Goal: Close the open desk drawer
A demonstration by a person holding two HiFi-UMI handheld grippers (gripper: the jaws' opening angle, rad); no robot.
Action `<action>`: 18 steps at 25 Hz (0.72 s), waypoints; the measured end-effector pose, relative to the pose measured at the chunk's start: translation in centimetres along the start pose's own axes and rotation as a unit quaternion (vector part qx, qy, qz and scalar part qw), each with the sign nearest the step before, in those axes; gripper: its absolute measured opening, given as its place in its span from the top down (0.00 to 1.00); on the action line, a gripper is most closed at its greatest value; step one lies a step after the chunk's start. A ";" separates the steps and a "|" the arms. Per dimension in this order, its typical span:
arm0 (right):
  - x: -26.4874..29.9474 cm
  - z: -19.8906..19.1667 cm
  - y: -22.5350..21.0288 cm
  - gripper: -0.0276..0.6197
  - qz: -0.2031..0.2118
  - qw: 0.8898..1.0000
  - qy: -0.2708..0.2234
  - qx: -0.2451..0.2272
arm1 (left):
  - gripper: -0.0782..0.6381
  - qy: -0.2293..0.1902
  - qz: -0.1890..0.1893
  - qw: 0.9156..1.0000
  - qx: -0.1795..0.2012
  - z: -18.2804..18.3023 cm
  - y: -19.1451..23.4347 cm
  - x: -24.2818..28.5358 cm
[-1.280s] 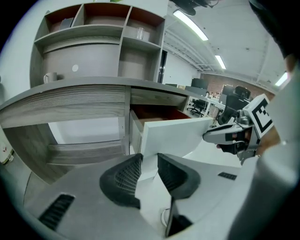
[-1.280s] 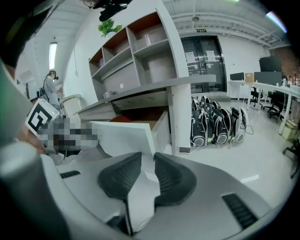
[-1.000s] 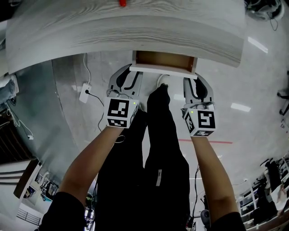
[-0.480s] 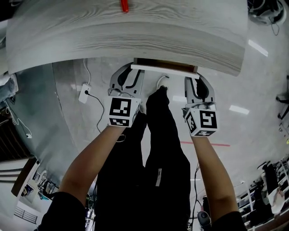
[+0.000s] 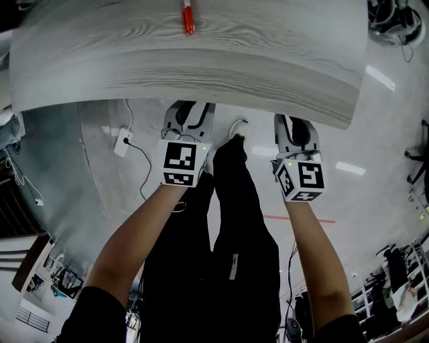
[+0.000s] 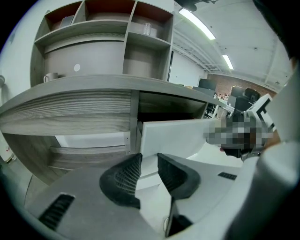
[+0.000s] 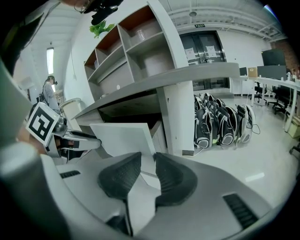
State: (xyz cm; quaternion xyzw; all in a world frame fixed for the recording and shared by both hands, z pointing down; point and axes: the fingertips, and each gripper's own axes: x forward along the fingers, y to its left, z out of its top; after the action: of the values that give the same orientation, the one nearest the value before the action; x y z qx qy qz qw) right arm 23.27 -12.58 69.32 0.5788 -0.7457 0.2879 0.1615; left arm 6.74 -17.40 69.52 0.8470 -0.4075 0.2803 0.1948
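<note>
The white drawer front (image 6: 178, 136) (image 7: 122, 138) hangs under the grey wood desk (image 5: 201, 60). From the head view the desk edge hides it completely. My left gripper (image 5: 190, 107) (image 6: 149, 157) is shut, its tips against the front's left end. Also shut, my right gripper (image 5: 293, 119) (image 7: 148, 157) has its tips against the front's right end. Nothing is held between either pair of jaws. A dark slot shows above the front, and in the right gripper view a strip of the drawer's side (image 7: 158, 129) is still visible.
A red pen (image 5: 188, 17) lies on the desk top. Open shelves (image 6: 103, 28) rise above the desk. On the floor are a white power strip (image 5: 122, 142) with a cable and a row of backpacks (image 7: 220, 124). The person's dark-trousered legs (image 5: 231, 201) stand between the grippers.
The drawer has slid in from clearly open to hidden under the desk edge. Both grippers have moved forward with it, tips staying on the white front.
</note>
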 end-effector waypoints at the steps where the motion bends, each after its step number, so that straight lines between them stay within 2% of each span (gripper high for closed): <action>1: 0.2 0.2 -0.1 0.80 0.001 1.000 -0.002 0.000 | 0.72 -0.001 0.000 1.000 0.000 0.2 0.1 0.2; 7: 1.1 1.0 -0.7 0.80 -0.009 1.000 -0.014 0.006 | 0.72 -0.006 0.000 1.000 0.000 1.0 0.6 1.1; 18: 2.3 2.2 -1.4 0.80 -0.015 1.000 -0.022 -0.017 | 0.72 -0.006 0.007 1.000 -0.002 2.0 1.1 2.2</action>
State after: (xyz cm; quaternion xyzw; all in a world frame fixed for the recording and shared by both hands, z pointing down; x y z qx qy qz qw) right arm 24.14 -15.97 69.24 0.5932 -0.7451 0.2599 0.1591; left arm 7.58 -20.46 69.51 0.8455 -0.4154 0.2754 0.1919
